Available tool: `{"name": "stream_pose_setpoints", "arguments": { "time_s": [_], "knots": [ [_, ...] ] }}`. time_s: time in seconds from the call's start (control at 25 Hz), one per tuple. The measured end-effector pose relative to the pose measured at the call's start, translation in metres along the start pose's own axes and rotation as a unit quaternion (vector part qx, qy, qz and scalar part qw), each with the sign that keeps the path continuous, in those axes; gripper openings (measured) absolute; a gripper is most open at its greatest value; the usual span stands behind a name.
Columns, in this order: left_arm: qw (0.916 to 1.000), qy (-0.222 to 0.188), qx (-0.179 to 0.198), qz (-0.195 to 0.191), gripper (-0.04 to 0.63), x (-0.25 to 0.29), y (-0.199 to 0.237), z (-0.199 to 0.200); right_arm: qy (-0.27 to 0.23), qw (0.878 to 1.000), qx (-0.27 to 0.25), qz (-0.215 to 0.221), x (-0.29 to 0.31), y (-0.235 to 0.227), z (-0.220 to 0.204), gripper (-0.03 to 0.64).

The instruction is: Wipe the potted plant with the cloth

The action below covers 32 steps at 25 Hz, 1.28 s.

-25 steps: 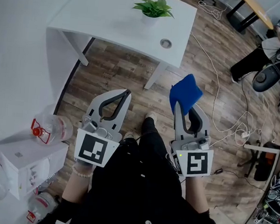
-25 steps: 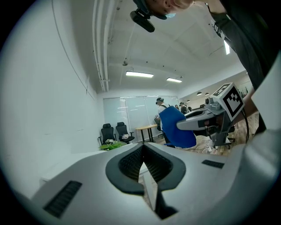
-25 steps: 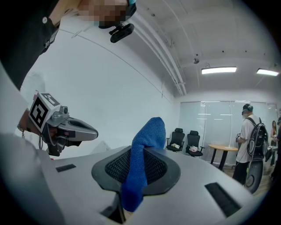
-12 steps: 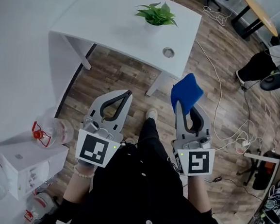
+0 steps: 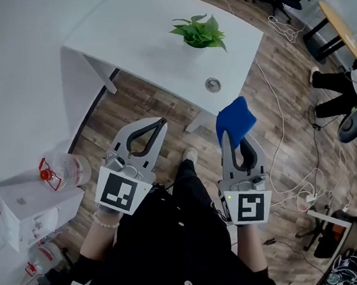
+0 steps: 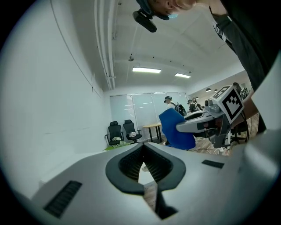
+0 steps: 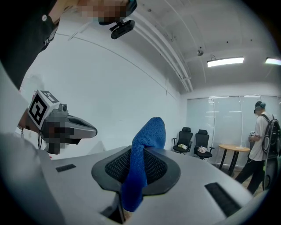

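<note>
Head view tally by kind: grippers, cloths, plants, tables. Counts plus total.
Grippers: 2, left gripper and right gripper
Blue cloth: 1
Potted plant: 1
White table: 1
Total: 5

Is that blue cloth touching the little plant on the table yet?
Apart. The head view shows the blue cloth, pinched in the right gripper, over the wooden floor, with bare tabletop between it and the potted plant.
</note>
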<state>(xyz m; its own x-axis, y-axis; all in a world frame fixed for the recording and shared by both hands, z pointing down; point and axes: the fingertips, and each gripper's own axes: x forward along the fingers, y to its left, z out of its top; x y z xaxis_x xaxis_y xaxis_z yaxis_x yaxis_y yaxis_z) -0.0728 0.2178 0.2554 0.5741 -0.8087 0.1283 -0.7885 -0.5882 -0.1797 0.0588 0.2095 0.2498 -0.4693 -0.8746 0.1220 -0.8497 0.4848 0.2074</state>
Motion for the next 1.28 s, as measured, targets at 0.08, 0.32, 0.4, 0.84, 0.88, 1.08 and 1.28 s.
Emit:
{"name": "stream_pose_setpoints", "arguments": {
  "time_s": [0.08,0.32,0.4,0.84,0.88,1.08,1.28],
  "knots": [
    [1.0,0.002,-0.003,0.006,0.014,0.014,0.004,0.002,0.001,1.0,0.001,0.007,0.011,-0.011,-0.002,0.084],
    [0.9996,0.014,-0.005,0.026,0.014,0.055,0.018,0.004,0.003,1.0,-0.006,0.026,0.046,-0.047,-0.008,0.084],
    [0.9992,0.018,-0.008,0.035,0.014,0.069,0.022,0.004,0.006,0.999,-0.008,0.034,0.058,-0.061,-0.011,0.084],
    [0.9969,0.035,-0.017,0.068,0.014,0.141,0.04,0.009,0.005,0.997,-0.006,0.079,0.117,-0.118,-0.02,0.084],
    [0.9968,0.034,-0.016,0.07,0.014,0.147,0.04,0.01,0.005,0.997,-0.004,0.081,0.121,-0.124,-0.022,0.084],
    [0.9962,0.034,-0.013,0.079,0.014,0.172,0.042,0.015,0.007,0.995,-0.005,0.096,0.138,-0.143,-0.025,0.084],
    [0.9951,0.039,-0.023,0.087,0.014,0.189,0.044,0.015,0.01,0.995,-0.003,0.103,0.146,-0.158,-0.031,0.084]
  ]
}}
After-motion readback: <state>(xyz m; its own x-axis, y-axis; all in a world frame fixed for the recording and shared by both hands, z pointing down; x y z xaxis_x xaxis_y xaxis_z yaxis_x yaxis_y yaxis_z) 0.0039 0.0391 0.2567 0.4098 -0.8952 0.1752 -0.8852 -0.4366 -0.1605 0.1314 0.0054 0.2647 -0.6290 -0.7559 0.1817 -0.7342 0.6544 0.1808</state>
